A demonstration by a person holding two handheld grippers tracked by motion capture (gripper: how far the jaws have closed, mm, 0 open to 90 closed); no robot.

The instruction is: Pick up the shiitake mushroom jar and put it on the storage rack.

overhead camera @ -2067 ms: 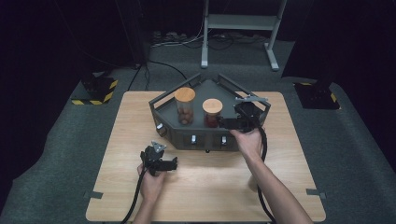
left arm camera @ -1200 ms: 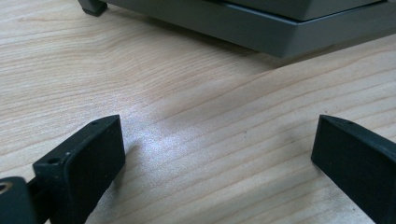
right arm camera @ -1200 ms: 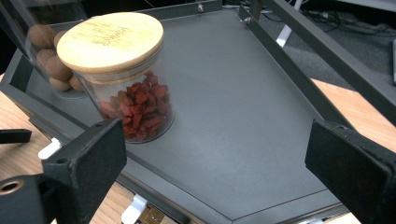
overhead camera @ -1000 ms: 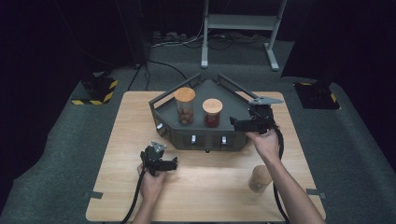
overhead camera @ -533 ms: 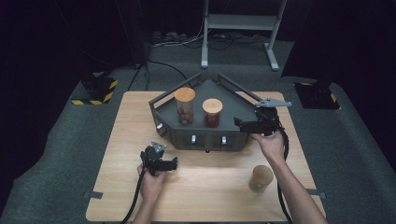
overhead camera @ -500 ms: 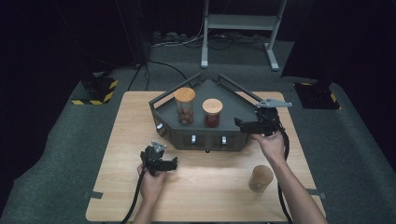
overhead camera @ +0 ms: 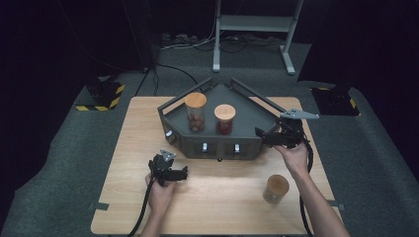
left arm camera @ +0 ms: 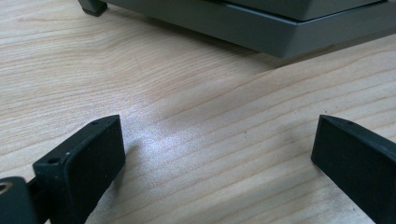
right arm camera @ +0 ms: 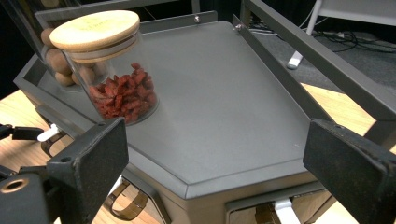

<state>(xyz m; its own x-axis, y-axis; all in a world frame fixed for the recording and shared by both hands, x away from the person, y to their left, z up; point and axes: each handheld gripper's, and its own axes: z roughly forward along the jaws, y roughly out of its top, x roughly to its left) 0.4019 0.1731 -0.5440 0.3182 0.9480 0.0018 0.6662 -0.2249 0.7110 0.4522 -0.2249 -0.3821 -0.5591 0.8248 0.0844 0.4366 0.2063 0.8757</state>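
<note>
Grey tray (overhead camera: pixel 257 116): right tool (overhead camera: pixel 269 138) hovers open beside it, arm outstretched.

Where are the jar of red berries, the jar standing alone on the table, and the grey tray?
Red-berry jar (right arm camera: pixel 122 95), right gripper view, glass side.
Lone jar (overhead camera: pixel 276 185), high view, wooden lid.
Grey tray (right arm camera: pixel 224 107), right gripper view, bare floor.

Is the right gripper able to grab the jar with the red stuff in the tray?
Probably yes. The right gripper is open at the tray's near edge, facing the red-filled jar. Bare tray floor lies between them; the taller jar stands beyond it, out of the path.
</note>
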